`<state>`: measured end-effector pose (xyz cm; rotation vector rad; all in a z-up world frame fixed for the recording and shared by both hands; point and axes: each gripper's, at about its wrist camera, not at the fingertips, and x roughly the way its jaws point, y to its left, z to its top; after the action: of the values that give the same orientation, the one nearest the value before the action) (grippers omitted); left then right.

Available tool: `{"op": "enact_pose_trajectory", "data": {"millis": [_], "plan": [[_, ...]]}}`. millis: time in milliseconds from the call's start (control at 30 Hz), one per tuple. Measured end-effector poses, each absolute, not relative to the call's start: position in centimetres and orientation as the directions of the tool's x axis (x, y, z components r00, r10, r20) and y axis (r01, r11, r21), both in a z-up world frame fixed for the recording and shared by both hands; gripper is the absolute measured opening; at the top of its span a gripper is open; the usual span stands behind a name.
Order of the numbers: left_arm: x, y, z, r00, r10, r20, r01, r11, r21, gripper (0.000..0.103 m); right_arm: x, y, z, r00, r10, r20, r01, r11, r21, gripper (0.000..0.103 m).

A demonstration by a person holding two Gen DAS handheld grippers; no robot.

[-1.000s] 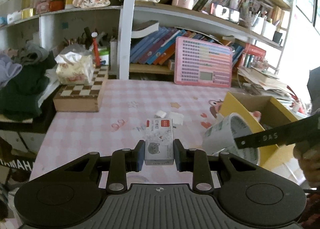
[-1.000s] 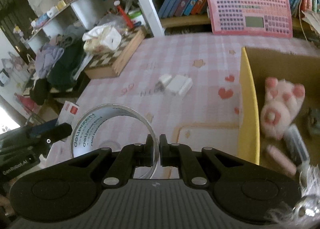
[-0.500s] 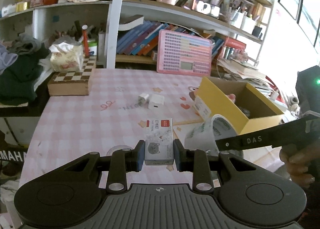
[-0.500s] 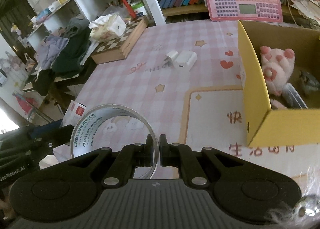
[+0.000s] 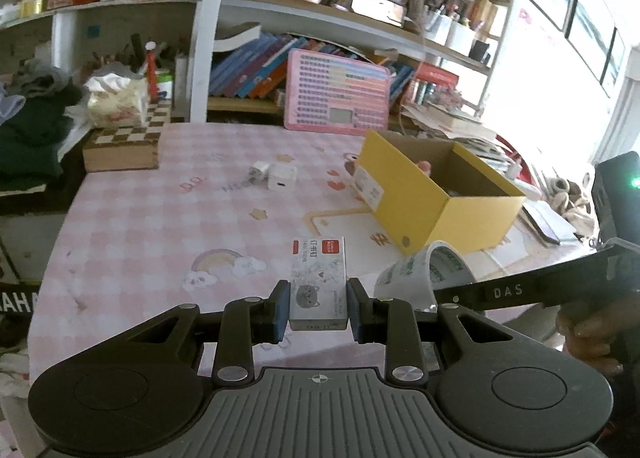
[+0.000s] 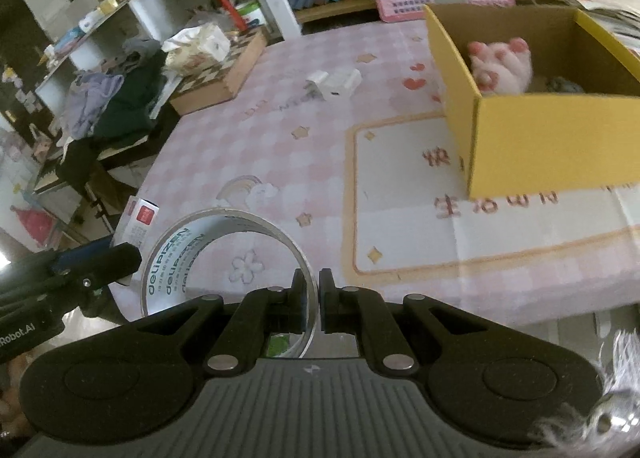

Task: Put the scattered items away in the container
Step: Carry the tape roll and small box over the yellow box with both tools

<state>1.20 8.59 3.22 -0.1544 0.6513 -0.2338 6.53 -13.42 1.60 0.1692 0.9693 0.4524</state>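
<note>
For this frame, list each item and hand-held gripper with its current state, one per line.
Left hand-held gripper: shut on the staple box.
Staple box: held above the table, not yet in the container.
Right hand-held gripper: shut on the tape roll's wall.
Tape roll: held, outside the container.
Yellow box: open, a pink plush inside.
Two white chargers: lying on the table.

My pink checked tabletop (image 5: 132, 226) carries a chessboard box (image 5: 122, 144) at its far left corner, a tissue pack (image 5: 114, 100) resting on it. A pink keyboard toy (image 5: 338, 94) leans against the bookshelf (image 5: 248, 66) along the far edge.
</note>
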Motion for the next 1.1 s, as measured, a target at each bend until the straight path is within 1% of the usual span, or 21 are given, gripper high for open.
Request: {"op": "enact_pose_trajectory", "data": {"millis": [300, 500, 833, 1100], "plan": [[0.9, 5.8, 3.4, 0.740, -0.342, -0.580, 0.281, 0.940, -0.195, 0.028, 3.7, -17.6, 1.5, 0.552, 0.375, -0.745, -0.159, 0.924, 0.347, 0.006], [1.1, 3.8, 3.3, 0.710, -0.392, -0.586, 0.353, 0.917, -0.186, 0.028, 2.1, -19.8, 1.3, 0.572, 0.341, -0.746, -0.102, 0.932, 0.348, 0.006], [1.5, 0.7, 3.1, 0.670, -0.453, -0.588, 0.426, 0.883, -0.196, 0.028, 0.6, -22.7, 1.3, 0.586, 0.294, -0.755, -0.038, 0.941, 0.336, 0.006], [2.6, -1.6, 3.2, 0.651, -0.479, -0.589, 0.460, 0.866, -0.197, 0.028, 0.7, -24.9, 1.5, 0.596, 0.273, -0.756, -0.007, 0.942, 0.335, 0.006]]}}
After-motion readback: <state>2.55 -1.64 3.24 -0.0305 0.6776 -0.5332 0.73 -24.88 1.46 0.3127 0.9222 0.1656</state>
